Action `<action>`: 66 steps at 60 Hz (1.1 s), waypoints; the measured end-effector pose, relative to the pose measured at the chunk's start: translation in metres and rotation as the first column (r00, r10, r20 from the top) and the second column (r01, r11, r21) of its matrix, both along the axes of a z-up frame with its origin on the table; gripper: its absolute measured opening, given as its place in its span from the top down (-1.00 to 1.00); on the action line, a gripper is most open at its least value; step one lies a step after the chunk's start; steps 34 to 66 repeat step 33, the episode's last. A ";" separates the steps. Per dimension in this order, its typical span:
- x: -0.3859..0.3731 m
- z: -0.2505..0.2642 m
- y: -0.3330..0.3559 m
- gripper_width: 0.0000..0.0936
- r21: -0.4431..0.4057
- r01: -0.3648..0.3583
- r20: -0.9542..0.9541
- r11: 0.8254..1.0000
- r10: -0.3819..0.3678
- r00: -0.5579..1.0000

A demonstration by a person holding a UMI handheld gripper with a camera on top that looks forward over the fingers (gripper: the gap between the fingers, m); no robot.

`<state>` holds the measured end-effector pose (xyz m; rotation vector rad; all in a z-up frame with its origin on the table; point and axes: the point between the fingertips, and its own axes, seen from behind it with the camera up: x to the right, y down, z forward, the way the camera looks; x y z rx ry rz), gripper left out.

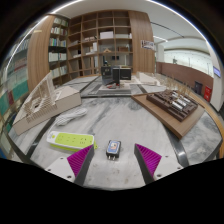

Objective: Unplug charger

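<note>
A small dark charger block [113, 148] with a light label lies on the grey marbled table [130, 125], between my two fingers and a little ahead of their tips. A yellow-green power strip [72, 139] lies on the table just to its left, beyond my left finger. My gripper [113, 160] is open, its magenta pads [80, 160] wide apart, with clear gaps on both sides of the charger. Nothing is held. I cannot tell whether the charger is joined to the strip.
A wooden tray [176, 103] with dark items stands at the right. A pale wooden rack [45, 103] stands at the left. Wooden bookshelves [100, 40] and a chair [115, 72] are beyond the table's far end.
</note>
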<state>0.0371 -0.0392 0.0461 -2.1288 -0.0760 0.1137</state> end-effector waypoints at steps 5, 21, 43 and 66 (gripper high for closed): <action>0.002 0.016 -0.021 -0.80 0.020 -0.006 -0.036 1.000 0.007 0.999; 0.018 0.046 -0.096 -0.80 0.080 -0.136 0.013 0.988 0.135 0.991; 0.057 0.044 -0.120 -0.78 0.068 -0.139 0.013 0.988 0.138 0.990; 0.057 0.044 -0.120 -0.78 0.068 -0.139 0.013 0.988 0.138 0.990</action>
